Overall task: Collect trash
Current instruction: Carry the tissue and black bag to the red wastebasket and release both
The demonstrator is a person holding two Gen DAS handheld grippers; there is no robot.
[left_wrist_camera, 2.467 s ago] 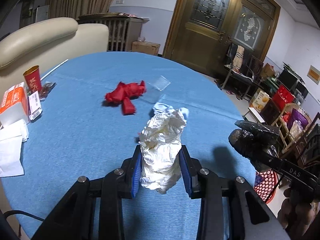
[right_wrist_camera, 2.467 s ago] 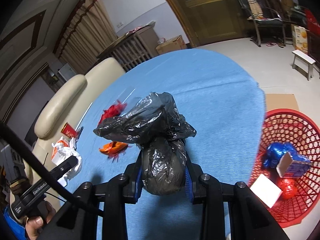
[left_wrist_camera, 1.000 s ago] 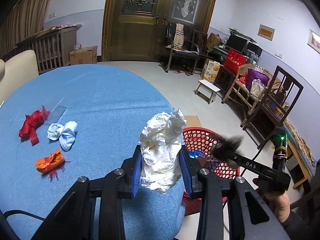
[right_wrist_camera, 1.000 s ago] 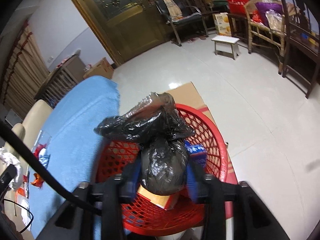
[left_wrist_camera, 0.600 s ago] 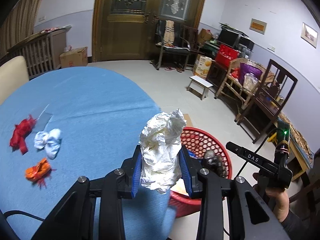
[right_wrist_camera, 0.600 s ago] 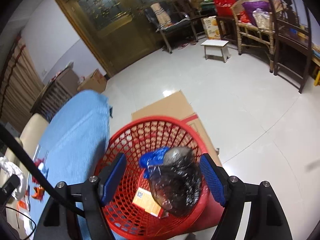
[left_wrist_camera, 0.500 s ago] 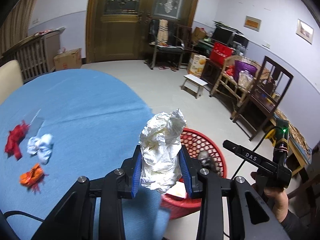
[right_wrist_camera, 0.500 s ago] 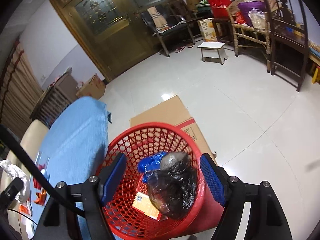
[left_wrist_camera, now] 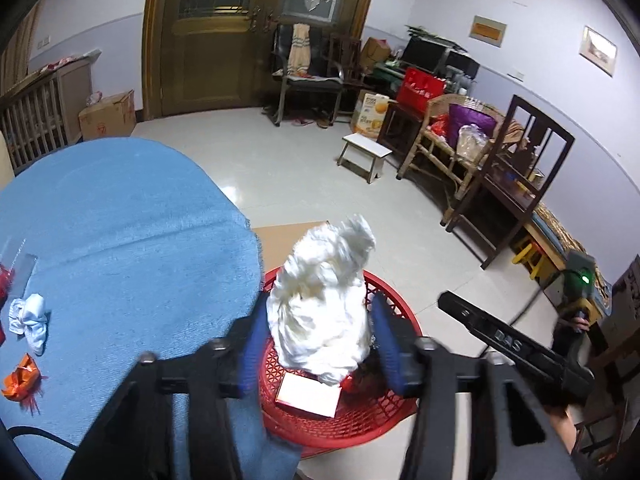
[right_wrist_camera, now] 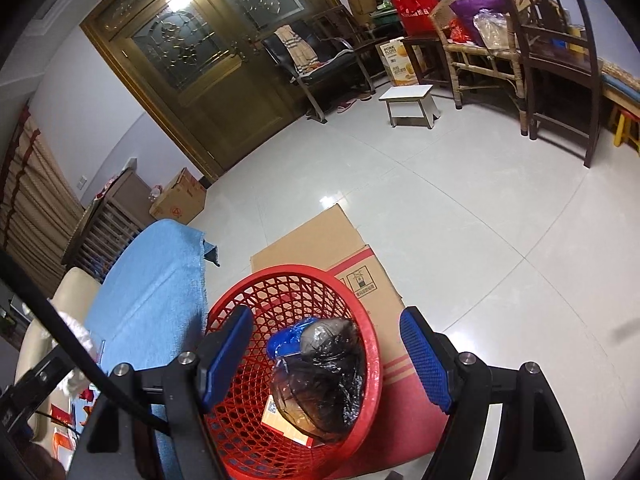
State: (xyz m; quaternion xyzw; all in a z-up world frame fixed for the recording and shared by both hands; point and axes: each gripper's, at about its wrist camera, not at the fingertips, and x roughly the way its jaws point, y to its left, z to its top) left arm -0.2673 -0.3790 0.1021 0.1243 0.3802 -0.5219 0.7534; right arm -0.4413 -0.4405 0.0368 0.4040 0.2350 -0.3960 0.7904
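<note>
since the left gripper is spread a little, with both pads apart from the white paper wad that sits between them, the wad looks free to drop, and the risk is that it catches the rim of the red basket or bounces onto the floor, as the basket lies partly under the edge of the blue table. that is a guess; motion blur hides whether the paper touches a pad.

on the left of the table lie 3 scraps not yet gathered: a red piece at the frame edge, a white and blue rag and an orange wrapper, all well apart from the basket. flat cardboard lies under the basket.

further right, the right gripper is wide open and holds nothing, hovering over the basket, where a black plastic bag rests on a blue wrapper and a small box. its body sits close beside the left one in the left wrist view, so the 2 tools could knock together above the basket.
</note>
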